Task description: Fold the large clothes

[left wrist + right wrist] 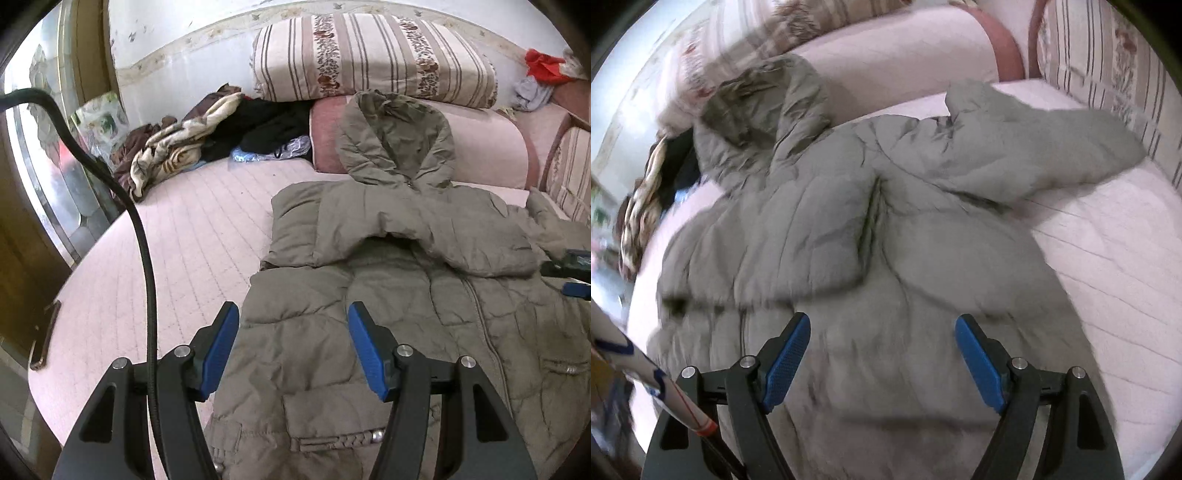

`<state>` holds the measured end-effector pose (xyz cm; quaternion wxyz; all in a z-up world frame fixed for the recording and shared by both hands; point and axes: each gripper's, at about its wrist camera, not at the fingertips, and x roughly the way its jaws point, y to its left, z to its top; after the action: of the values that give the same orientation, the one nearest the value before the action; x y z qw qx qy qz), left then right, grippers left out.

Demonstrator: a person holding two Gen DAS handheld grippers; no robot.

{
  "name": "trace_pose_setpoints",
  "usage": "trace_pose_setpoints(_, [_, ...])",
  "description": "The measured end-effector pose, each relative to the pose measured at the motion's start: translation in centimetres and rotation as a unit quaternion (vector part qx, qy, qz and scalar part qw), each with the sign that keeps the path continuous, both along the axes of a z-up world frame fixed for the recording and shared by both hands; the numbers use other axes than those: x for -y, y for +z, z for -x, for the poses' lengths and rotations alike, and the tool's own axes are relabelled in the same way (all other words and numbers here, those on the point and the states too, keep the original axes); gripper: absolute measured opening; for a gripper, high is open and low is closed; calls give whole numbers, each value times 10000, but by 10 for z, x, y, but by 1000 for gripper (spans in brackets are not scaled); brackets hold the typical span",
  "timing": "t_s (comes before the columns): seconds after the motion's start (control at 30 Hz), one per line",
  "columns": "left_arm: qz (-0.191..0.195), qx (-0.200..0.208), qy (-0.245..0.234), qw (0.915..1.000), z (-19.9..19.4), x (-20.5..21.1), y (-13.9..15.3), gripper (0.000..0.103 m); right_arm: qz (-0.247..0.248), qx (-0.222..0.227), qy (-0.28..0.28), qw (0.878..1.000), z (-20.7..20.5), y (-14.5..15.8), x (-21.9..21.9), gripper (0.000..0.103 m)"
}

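The left gripper (293, 314) hangs over the lower front of the grey-green padded jacket (388, 295), jaws spread wide, gripping nothing. The jacket lies spread on the pink bed (177, 236). The right gripper (882, 325) likewise gapes wide, empty.

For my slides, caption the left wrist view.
Open left gripper hovers over a padded hooded coat spread on a pink bed, one sleeve folded across.
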<state>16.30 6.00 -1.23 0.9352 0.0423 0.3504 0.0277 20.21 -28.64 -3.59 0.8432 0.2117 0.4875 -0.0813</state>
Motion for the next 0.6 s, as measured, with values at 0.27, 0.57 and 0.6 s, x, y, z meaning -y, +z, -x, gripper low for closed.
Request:
trace_pose_setpoints(0.27, [432,-360,187,9982,-26,-22,-10,61,-256,-418,155,9987,-69,-26,-14,33])
trace_pose_setpoints(0.57, [588,-528,221,9966,-44,-24,-13,61,881,-285,53,9957,-104,15,7,19])
trace_pose_setpoints(0.6, [577,-561,213,9965,-46,-22,-15,61,965,-326,9,9948,-108,13,10,18])
